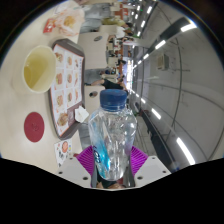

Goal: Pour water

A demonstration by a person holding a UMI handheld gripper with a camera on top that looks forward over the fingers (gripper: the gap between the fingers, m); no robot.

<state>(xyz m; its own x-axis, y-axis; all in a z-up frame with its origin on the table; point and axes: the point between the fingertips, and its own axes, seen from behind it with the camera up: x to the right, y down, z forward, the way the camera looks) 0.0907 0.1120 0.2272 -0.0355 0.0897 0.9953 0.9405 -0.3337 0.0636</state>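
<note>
Gripper view: gripper (pixel 112 160) clamped on bottle (pixel 112 135), both pink pads pressing its sides. Bottle upright, blue cap on, long axis vertical. Cup (pixel 38 68) on table (pixel 25 100), beyond fingers, well left of bottle.

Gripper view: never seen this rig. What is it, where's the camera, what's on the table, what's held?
A person carries a hand-held two-finger claw; there is no robot arm. The camera rides on it and looks forward along the fingers, whose purple pads show at the bottom. Both fingers press on a clear water bottle with a blue cap, held upright. Beyond it, on the pale table, stand a cup of yellowish liquid, a printed menu tray and a red round coaster.
</note>
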